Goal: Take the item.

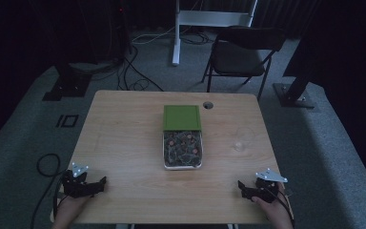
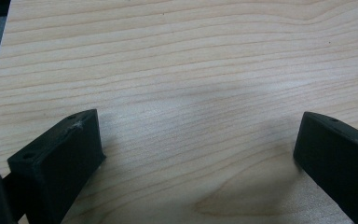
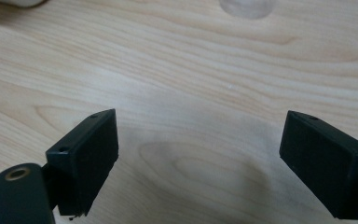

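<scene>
Resting near the front corners of the wooden desk (image 1: 124,138), the two grippers sit well apart from each other and from everything in the middle. The left gripper (image 1: 101,182) lies at the near left corner, held by a hand (image 1: 69,206) that comes in from the bottom edge; its jaws stand wide, and in the left gripper view (image 2: 198,140) nothing but bare wood grain lies between them. The right gripper (image 1: 242,186) lies at the near right corner in the other hand (image 1: 274,208), its jaws likewise spread wide over bare wood in the right gripper view (image 3: 198,135), gripping nothing.

At the centre of the desk stands a clear container (image 1: 182,150) packed with small dark and reddish pieces (too small to tell what they are). A green lid (image 1: 182,117) lies flat, touching the container's far end and covering none of the visible contents. To the right of the container, between it and the desk's right edge, stands a small clear glass (image 1: 239,144); its blurred base shows at the top of the right gripper view (image 3: 246,6). A round cable hole (image 1: 208,105) sits near the desk's far edge, just right of the lid. Beyond the desk a black folding chair (image 1: 243,55) stands on the grey carpet.
</scene>
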